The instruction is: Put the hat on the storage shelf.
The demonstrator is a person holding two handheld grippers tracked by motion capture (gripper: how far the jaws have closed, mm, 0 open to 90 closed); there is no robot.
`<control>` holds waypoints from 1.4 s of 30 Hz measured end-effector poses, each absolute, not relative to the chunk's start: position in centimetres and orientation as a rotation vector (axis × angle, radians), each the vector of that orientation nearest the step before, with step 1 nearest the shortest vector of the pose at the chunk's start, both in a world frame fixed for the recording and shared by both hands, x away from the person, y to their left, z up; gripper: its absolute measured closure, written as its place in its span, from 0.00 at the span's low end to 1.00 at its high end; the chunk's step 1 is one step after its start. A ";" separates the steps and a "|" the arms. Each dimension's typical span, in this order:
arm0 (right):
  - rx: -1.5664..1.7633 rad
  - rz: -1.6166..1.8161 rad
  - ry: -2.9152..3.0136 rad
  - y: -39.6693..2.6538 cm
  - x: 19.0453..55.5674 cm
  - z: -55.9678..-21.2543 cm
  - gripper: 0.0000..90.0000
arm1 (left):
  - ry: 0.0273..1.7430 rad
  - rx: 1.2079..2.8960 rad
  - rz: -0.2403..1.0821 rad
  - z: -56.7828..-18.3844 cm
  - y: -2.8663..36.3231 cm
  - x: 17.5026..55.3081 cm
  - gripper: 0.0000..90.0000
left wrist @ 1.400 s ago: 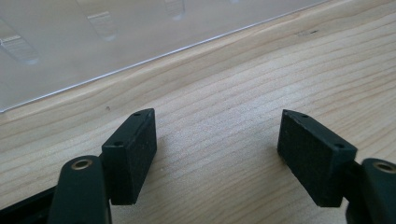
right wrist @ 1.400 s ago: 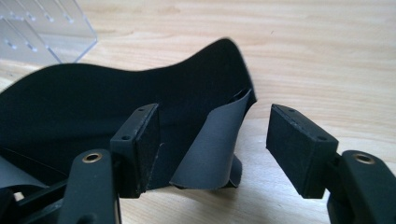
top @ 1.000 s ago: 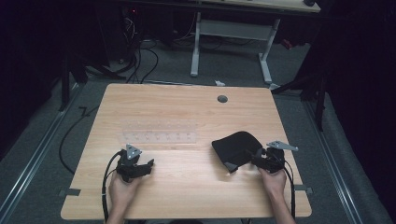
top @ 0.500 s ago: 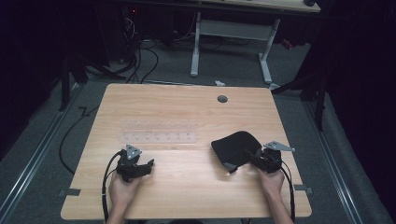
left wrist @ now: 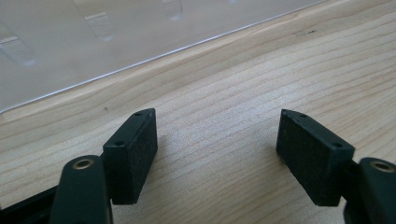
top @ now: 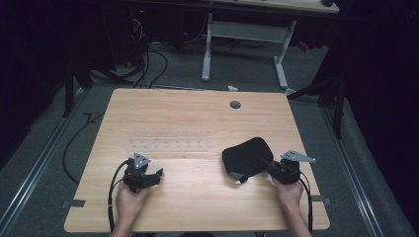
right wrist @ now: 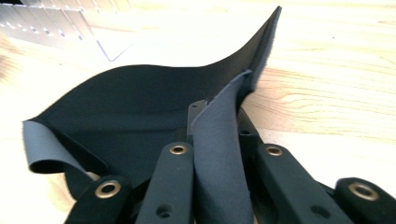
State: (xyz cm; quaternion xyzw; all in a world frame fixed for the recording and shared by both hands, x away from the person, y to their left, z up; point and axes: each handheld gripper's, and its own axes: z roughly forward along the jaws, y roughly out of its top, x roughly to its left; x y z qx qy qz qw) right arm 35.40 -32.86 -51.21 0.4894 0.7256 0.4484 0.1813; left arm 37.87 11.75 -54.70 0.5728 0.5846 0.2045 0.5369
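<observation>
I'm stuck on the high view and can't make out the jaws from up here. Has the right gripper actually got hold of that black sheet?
Observer: Yes. The right gripper has just been closing, and a raised edge of the black sheet is pinched between its jaws.
Operator: And the left one?
Observer: The left gripper is open, only bare table between its pads.
Operator: Anything ahead of it?
Observer: The clear plastic rack lies just beyond its jaws, untouched.

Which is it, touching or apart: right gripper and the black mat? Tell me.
Touching. The right gripper view shows the right gripper closed on a raised fold of the black mat.
</observation>
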 end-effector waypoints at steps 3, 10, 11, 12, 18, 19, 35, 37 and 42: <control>1.385 1.284 2.056 -32.9 35.3 -51.0 0.94 | 1.391 1.364 0.486 -54.7 11.8 37.9 0.33; 1.397 1.329 2.057 -33.0 34.9 -50.5 0.95 | 1.391 1.363 0.487 -54.7 11.7 37.9 0.33; 1.395 1.339 2.056 -33.0 34.8 -50.4 0.95 | 1.391 1.363 0.486 -54.7 11.7 37.9 0.33; 1.395 1.339 2.056 -33.0 34.8 -50.4 0.95 | 1.391 1.363 0.486 -54.7 11.7 37.9 0.33; 1.395 1.362 2.044 -33.1 34.4 -50.0 0.95 | 1.391 1.363 0.487 -54.7 11.7 37.9 0.33; 1.399 1.365 2.041 -33.3 34.2 -49.9 0.95 | 1.391 1.362 0.487 -54.7 11.7 37.9 0.33; 1.394 1.416 2.031 -33.0 32.4 -48.6 0.95 | 1.391 1.371 0.481 -54.7 11.5 37.9 0.28; 1.388 1.429 2.029 -32.8 32.1 -48.4 0.95 | 1.387 1.376 0.477 -54.7 11.5 37.9 0.28; 1.375 1.455 2.030 -32.3 31.4 -48.0 0.95 | 1.372 1.389 0.463 -54.7 11.4 37.8 0.28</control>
